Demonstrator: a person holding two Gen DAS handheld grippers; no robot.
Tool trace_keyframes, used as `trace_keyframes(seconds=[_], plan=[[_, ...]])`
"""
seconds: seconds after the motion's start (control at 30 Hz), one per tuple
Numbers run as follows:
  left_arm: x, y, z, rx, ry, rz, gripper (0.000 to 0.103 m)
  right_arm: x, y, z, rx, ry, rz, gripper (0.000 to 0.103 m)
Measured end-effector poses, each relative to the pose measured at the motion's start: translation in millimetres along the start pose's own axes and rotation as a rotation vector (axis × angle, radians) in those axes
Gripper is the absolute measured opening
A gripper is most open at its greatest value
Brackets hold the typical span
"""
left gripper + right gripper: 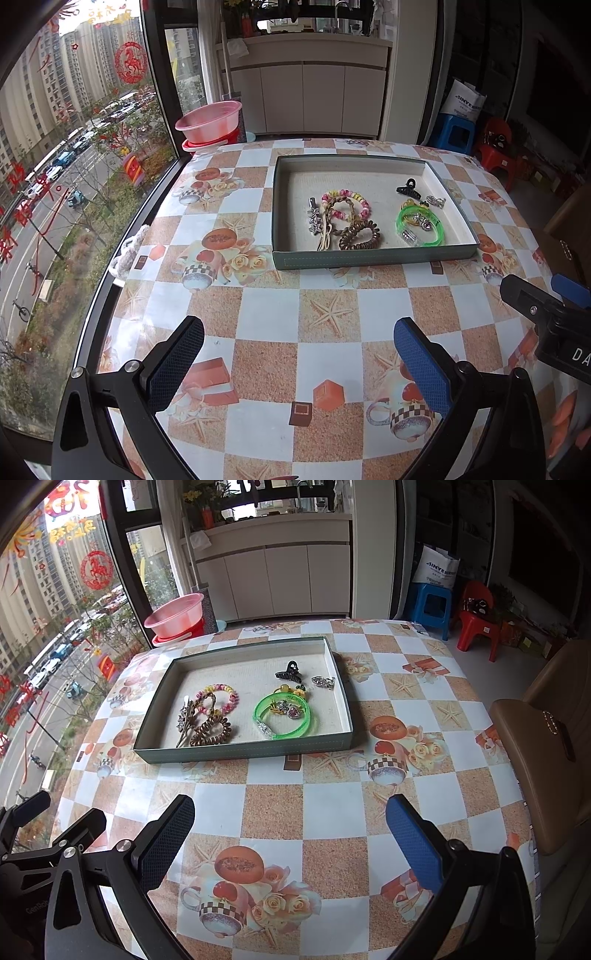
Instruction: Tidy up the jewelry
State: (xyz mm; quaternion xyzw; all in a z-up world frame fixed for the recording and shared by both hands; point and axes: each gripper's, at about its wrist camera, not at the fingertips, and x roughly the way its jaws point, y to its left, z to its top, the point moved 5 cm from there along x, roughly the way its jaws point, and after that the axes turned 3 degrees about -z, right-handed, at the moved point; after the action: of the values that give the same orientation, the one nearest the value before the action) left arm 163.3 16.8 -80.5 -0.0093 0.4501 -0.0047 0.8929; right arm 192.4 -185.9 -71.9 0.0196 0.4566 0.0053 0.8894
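The left gripper [299, 354] and right gripper [290, 829] hover above the counter [269, 314], jaws spread wide, holding nothing. The shallow tray [373, 255] sits farther back on the counter. Its left half holds a beaded bracelet [356, 197], a brown coil hair tie [356, 234] and a silver clip [314, 219], overlapping. Its right half holds a green bangle [436, 236], a black claw clip [409, 188] and a small silver piece [436, 201].
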Motion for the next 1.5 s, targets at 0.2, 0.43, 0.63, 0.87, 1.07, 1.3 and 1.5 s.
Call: trace_keyframes(seconds=[0.2, 0.43, 0.63, 0.87, 1.07, 1.3, 1.5], plan=[[-0.1, -1.1, -2.4, -0.001, 0.0, 0.003, 0.103, -0.4, 0.2, -0.3, 0.001, 0.0, 0.001, 0.103], [-0.1, -1.2, -4.3, -0.002, 0.003, 0.004, 0.103, -0.3, -0.1, -0.3, -0.001, -0.001, 0.002, 0.103], [0.0, -1.8, -5.5, -0.001, 0.004, 0.005, 0.103, -0.4, -0.2, -1.0, 0.0, 0.0, 0.002, 0.103], [0.4, -1.7, -6.6, -0.002, 0.006, 0.006, 0.103, -0.6, -0.4, -1.6, -0.001, -0.001, 0.003, 0.103], [0.8, -1.2, -7.8, -0.003, 0.009, 0.009, 0.103, -0.6, -0.1, -1.7, -0.001, -0.001, 0.003, 0.103], [0.8, -1.1, -7.2, -0.003, 0.01, 0.009, 0.103, -0.6, 0.4, -3.0, -0.002, -0.002, 0.003, 0.103], [0.8, -0.7, -7.7, -0.003, 0.009, 0.01, 0.103, -0.5, 0.5, -3.2, -0.002, -0.002, 0.003, 0.103]])
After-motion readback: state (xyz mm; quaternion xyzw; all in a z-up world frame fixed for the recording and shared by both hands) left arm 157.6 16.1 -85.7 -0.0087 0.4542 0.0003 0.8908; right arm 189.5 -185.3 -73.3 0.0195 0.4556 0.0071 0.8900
